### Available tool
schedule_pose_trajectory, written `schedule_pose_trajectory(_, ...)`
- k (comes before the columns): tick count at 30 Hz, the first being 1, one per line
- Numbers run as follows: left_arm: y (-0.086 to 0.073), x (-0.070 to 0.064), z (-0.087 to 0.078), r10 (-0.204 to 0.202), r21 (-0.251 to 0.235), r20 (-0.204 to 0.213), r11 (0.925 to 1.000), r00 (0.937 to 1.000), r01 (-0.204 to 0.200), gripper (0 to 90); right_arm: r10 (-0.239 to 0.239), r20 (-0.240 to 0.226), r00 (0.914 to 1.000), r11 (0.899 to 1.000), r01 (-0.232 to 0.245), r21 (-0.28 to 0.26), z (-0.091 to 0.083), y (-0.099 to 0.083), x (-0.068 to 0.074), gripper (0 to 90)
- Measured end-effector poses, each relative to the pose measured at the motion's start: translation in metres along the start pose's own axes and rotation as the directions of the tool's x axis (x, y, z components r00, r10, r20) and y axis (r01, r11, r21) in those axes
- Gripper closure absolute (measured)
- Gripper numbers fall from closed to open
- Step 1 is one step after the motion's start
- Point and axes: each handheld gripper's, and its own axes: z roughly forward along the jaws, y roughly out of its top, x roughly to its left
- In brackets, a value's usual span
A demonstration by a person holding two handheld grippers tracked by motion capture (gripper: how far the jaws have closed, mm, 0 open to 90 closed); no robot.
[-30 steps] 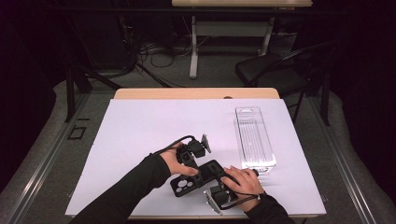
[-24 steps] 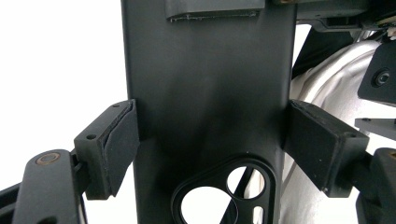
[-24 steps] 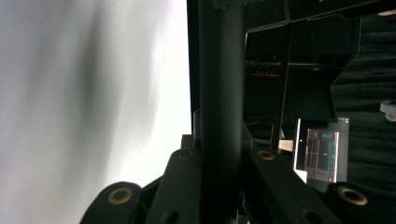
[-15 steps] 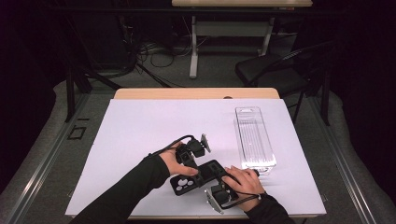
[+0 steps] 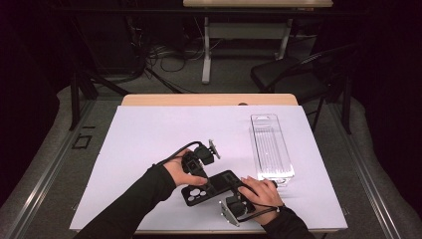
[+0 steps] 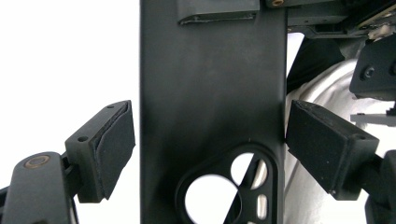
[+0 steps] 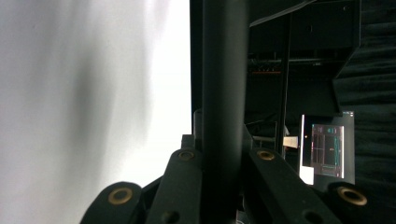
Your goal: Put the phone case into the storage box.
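Left gripper point(image 6: 210, 154) spread open, astride a flat black plastic phone case point(image 6: 210, 93): felt-faced pads point(image 6: 114, 149) standing off both long edges, the far one just beside or perhaps touching its edge, the near one narrowly apart. No squeeze on the case from this side.

Right gripper point(image 7: 224, 158) closed on the same case, clamped across its thickness, with the dark slab rising edge-on between the two jaw arms.

Case itself held between the two grippers, just off or on the white sheet point(image 5: 159, 134) below them; hard to say which. Camera cut-outs towards the left gripper's base, plain end towards the right gripper.

Handling, as a judgement: light, thin, somewhat springy rather than rigid, smooth enough to slip under a weak pinch, unlikely to break. Best taken across the two long edges midway along, clear of the weaker camera opening, or flat-on at the solid end as on the right.

Beyond the right gripper, well apart on the sheet, a long clear plastic box point(image 5: 271, 149).

From above: both hands, the case's slanted lie and the box. From the left gripper view: the gaps at the pads. From the right gripper view: the edge-on clamp.
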Motion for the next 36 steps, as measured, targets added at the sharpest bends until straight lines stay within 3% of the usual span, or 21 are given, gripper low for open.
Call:
schedule_pose_trajectory(11,-0.019,0.011,-0.014,-0.038,-0.082,-0.015,0.996,0.9992,0.037,16.8,0.015,-0.005,0.9999,1.0,-0.015,0.0,0.0,-0.002,0.0,87.4)
schedule_pose_trajectory(16,-0.027,0.016,-0.02,-0.072,-0.155,-0.029,0.9857,0.997,0.067,17.5,0.022,-0.013,0.9997,1.0,-0.022,-0.003,-0.001,-0.003,-0.001,87.4)
schedule_pose_trajectory(19,-0.032,0.021,-0.021,-0.089,-0.175,-0.071,0.9817,0.9935,0.076,17.7,0.041,-0.019,0.999,0.999,-0.041,-0.004,-0.002,-0.003,-0.001,87.4)
schedule_pose_trajectory(22,-0.038,0.027,-0.022,-0.114,-0.213,-0.094,0.9727,0.9891,0.092,18.1,0.055,-0.03,0.998,0.998,-0.055,-0.01,-0.002,-0.003,-0.002,87.4)
schedule_pose_trajectory(26,-0.049,0.035,-0.026,-0.15,-0.283,-0.11,0.9523,0.9825,0.114,18.4,0.074,-0.042,0.9964,0.997,-0.075,-0.012,-0.002,-0.003,-0.003,87.3)
schedule_pose_trajectory(29,-0.058,0.04,-0.03,-0.179,-0.343,-0.113,0.9303,0.9774,0.131,18.6,0.089,-0.056,0.9945,0.996,-0.09,-0.016,-0.002,-0.004,-0.004,87.4)
schedule_pose_trajectory(36,-0.078,0.045,-0.035,-0.205,-0.415,-0.112,0.8986,0.9724,0.142,18.9,0.131,-0.083,0.9879,0.991,-0.133,-0.024,-0.003,-0.003,-0.007,87.4)
